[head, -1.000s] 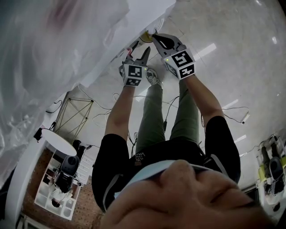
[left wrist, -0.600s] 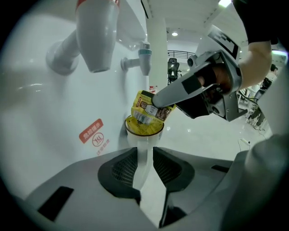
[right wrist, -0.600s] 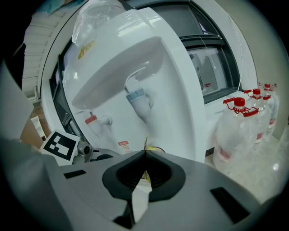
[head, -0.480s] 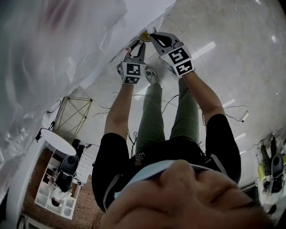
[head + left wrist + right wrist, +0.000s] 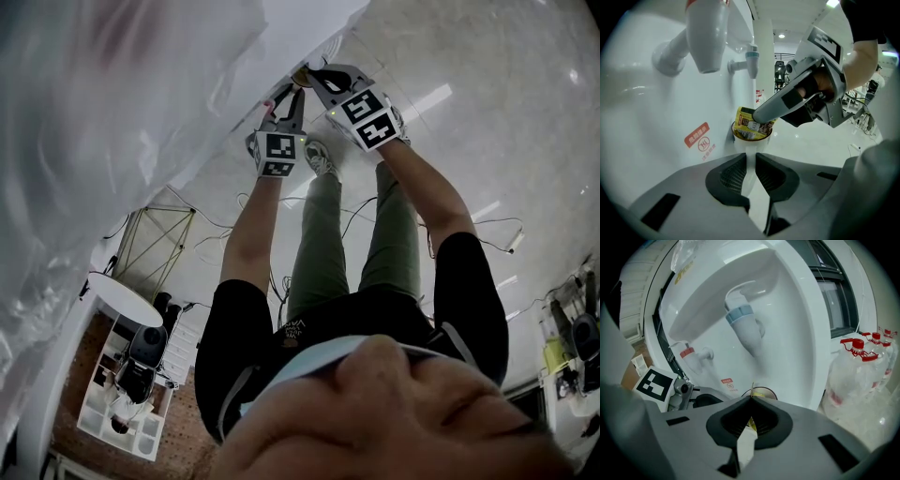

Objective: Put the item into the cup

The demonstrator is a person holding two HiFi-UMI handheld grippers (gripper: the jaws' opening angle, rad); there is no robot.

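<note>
A white paper cup point(image 5: 749, 149) stands under the taps of a white water dispenser point(image 5: 656, 108). My left gripper point(image 5: 750, 160) has just been closing its jaws, and the cup's body sits between the pads, which press on its sides. A yellow-brown packet point(image 5: 746, 125) sticks out of the cup's mouth. My right gripper point(image 5: 751, 401) is shut on that packet point(image 5: 751, 423), its tips at the cup rim point(image 5: 764, 391). In the head view, both grippers, left point(image 5: 289, 101) and right point(image 5: 315, 75), meet at the cup point(image 5: 302, 75).
Above the cup hang a red-marked tap point(image 5: 707, 35) and a blue-marked tap point(image 5: 751, 58). A red warning label point(image 5: 697, 136) is on the dispenser front. Large water bottles with red caps point(image 5: 860, 359) stand to the right. Cables lie on the floor point(image 5: 487, 169).
The left jaws have narrowed onto the cup. The right gripper has shifted a little closer to the cup with the packet. The left hand has stayed in place.
</note>
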